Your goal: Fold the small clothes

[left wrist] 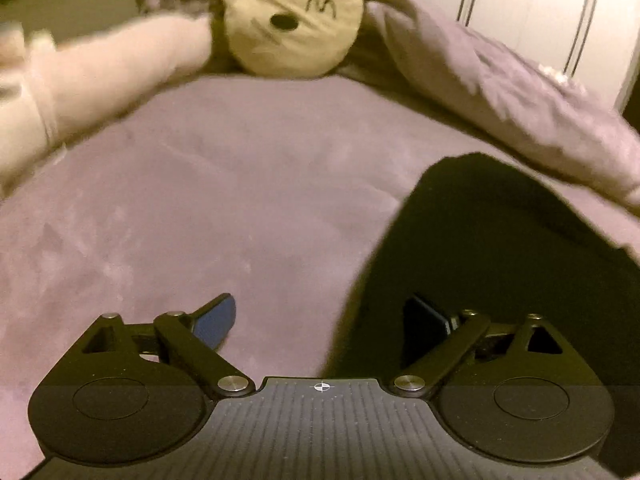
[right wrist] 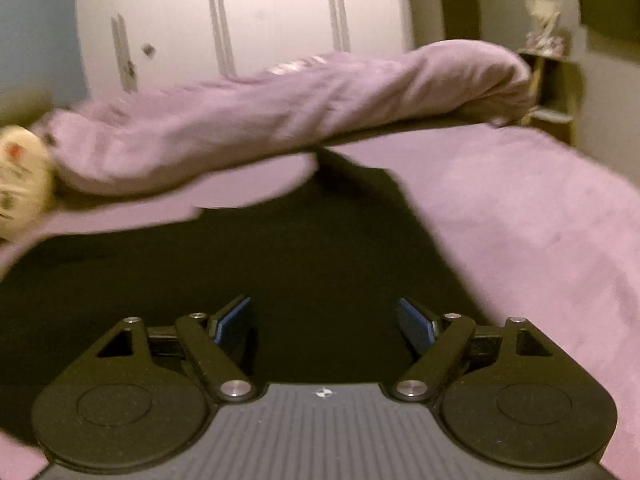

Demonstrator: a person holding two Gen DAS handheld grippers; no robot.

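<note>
A dark, near-black garment (left wrist: 500, 248) lies flat on the mauve bedspread (left wrist: 200, 208). In the left wrist view it fills the lower right, and my left gripper (left wrist: 320, 320) hangs open above its left edge, one blue pad over the bedspread and the other over the cloth. In the right wrist view the same dark garment (right wrist: 280, 248) spreads across the middle. My right gripper (right wrist: 324, 320) stands open just above it, nothing between its blue pads.
A round cream plush face (left wrist: 292, 16) and a pale pink plush (left wrist: 100, 76) lie at the bed's far side. A bunched mauve duvet (right wrist: 300, 116) runs along the back. White wardrobe doors (right wrist: 260, 20) and a small shelf (right wrist: 552, 92) stand behind the bed.
</note>
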